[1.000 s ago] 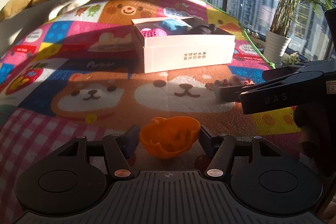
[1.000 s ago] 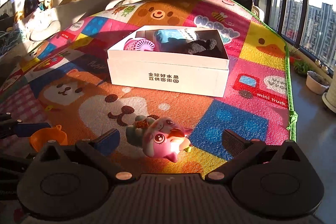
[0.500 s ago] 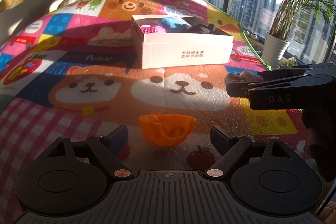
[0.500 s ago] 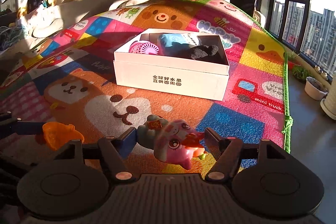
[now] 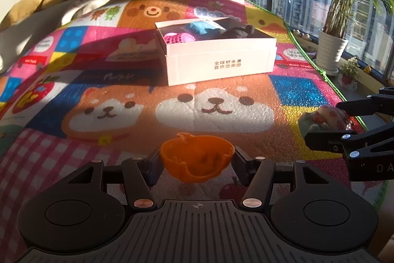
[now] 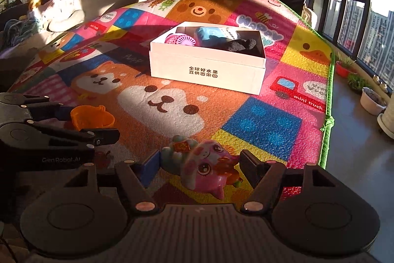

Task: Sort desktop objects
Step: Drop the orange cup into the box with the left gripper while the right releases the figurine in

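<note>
Sunlight falls across a cartoon play mat (image 5: 123, 80) on which a white box (image 5: 219, 61) sits at about twelve o'clock from both cameras. In the left wrist view the left gripper (image 5: 197, 159) has its two fingers drawn in against the sides of an orange cup-shaped toy (image 5: 197, 157), which sits between the tips at six o'clock of the frame; the fingers touch it on both sides. At three o'clock the right gripper (image 5: 327, 122) comes in side-on, and only a pale slice of its pink toy (image 5: 325, 117) shows between the black fingers.

The right wrist view gives that toy in full: a pink cartoon animal figure (image 6: 206, 169) with a pale green part and a red tag on its head, pinched between the right gripper (image 6: 199, 164), the fingers narrowed onto it from either side. Here the left gripper (image 6: 93, 125) lies at nine o'clock, seen from the side, with the orange toy (image 6: 92, 117) between its tips, above the bear-face panel of the mat (image 6: 261, 120).

This view also looks deeper into the box (image 6: 206, 68): a pink ball-like thing (image 6: 181, 40) at its left, a blue packet (image 6: 211, 33) behind, a dark grey plush (image 6: 240, 44) at its right. Potted plants (image 6: 371, 100) stand on the floor at three o'clock; the left view shows one tall palm in a white pot (image 5: 331, 51) at two o'clock.
</note>
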A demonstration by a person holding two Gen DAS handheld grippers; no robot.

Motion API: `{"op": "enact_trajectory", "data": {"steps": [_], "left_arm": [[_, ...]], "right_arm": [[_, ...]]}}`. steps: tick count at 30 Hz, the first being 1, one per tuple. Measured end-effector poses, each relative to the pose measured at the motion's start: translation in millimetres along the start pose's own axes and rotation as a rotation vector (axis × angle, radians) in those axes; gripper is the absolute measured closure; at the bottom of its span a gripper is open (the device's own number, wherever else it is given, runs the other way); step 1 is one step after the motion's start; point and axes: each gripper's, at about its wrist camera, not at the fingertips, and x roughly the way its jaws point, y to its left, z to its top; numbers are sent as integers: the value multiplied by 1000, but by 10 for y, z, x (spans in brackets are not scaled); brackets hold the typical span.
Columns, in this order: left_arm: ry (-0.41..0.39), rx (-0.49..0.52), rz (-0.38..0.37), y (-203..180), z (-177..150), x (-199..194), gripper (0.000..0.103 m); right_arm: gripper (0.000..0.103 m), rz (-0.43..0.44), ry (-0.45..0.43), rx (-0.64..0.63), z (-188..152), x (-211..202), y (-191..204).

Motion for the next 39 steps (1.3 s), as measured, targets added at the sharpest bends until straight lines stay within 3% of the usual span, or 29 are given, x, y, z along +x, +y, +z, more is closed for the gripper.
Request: {"op": "enact_trajectory", "data": {"steps": [6,12,18,22,23,27,30,35,39], "left_arm": [[-97,56,-6,-98,142,-327,40],[-241,151,11,-182,644,-450,40],[-279,189,-26,-213,1279,75,40],[-280,173,-68,-186,1573,617,39],[-278,165,-81,-153,1612,790,33],[-248,88,-101,48,1478,994,7],[-240,48,-71,212,1236,907,5],[-147,-42,-37,512,972,844,3],[-115,-118,-28,778,878,788,2]], "right_arm": [[32,-18,-74,-12,113,-335,-52],[32,-45,-234,29,714,-686,-332],[32,-42,-322,113,1406,-601,-725],[32,-41,-310,131,1664,-274,-877],[32,-43,-299,138,1711,-179,-912],[32,-67,-259,179,1849,180,-1037],[32,-57,-234,187,1923,407,-1041],[32,-2,-195,173,2179,798,-837],[32,21,-188,75,2522,1202,-532]]}}
